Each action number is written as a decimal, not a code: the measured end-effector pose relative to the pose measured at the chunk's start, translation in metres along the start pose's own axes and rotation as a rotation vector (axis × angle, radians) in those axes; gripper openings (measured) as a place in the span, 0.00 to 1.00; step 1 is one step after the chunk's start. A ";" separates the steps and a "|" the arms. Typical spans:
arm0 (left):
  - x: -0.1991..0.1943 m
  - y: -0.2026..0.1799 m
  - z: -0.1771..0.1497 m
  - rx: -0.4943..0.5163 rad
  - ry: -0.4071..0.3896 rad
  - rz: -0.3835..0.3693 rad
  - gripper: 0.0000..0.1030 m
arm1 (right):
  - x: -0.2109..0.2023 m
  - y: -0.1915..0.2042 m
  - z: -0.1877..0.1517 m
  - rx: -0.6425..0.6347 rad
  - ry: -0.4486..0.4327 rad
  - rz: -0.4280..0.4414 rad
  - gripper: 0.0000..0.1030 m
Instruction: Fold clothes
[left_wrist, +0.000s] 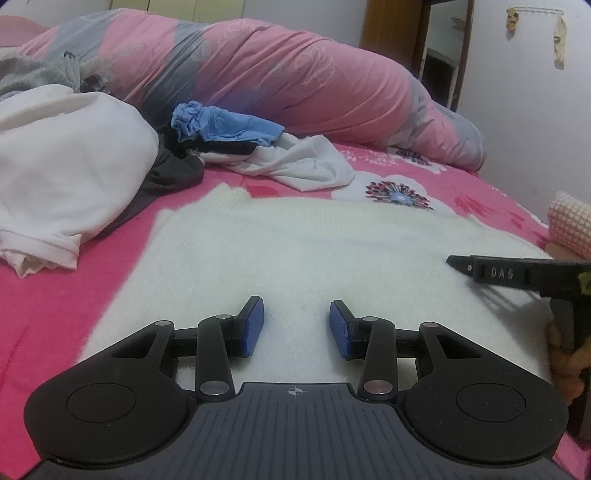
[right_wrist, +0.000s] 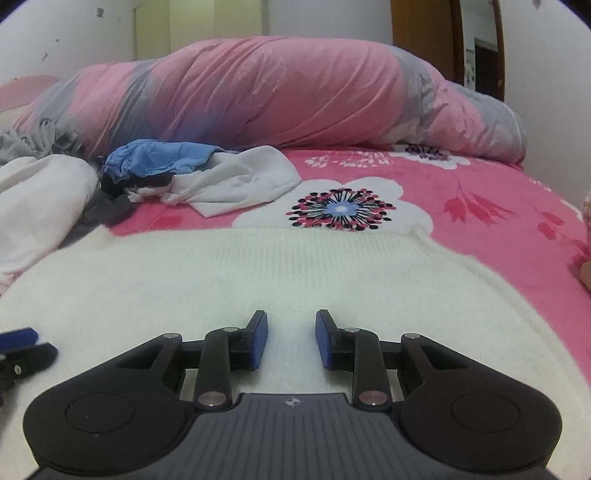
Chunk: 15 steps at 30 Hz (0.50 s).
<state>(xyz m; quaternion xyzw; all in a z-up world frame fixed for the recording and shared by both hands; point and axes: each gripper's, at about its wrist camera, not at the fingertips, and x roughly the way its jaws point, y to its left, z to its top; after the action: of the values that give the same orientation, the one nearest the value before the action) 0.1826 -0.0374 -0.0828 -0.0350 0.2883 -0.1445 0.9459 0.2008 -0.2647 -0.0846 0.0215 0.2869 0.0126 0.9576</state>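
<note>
Pink floral bed (right_wrist: 480, 192), cream sweater (right_wrist: 258, 266) spread flat up front. Left gripper (left_wrist: 296, 326) and right gripper (right_wrist: 291, 339) over it, jaws apart, gripping nothing. Clothes pile (left_wrist: 66, 166) far left.

Bed (right_wrist: 480, 192), pink floral sheet. On it: cream knit sweater (right_wrist: 258, 273) spread flat near front; white garment (left_wrist: 55, 166) at left; blue and white clothes pile (left_wrist: 236, 144) behind; rolled pink-grey quilt (right_wrist: 277, 92) along far edge.
</note>
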 end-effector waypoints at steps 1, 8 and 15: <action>-0.001 -0.001 0.002 -0.004 0.006 0.003 0.39 | -0.001 0.000 0.000 0.003 0.001 0.001 0.29; -0.011 -0.001 0.040 -0.058 -0.045 -0.019 0.39 | 0.001 -0.002 -0.007 0.021 -0.007 0.016 0.29; 0.056 0.019 0.062 -0.116 0.084 0.157 0.38 | 0.001 -0.004 -0.009 0.030 -0.013 0.024 0.29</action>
<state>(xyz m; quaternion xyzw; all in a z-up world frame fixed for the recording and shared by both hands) 0.2663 -0.0368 -0.0647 -0.0608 0.3372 -0.0546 0.9379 0.1969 -0.2683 -0.0924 0.0395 0.2805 0.0198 0.9588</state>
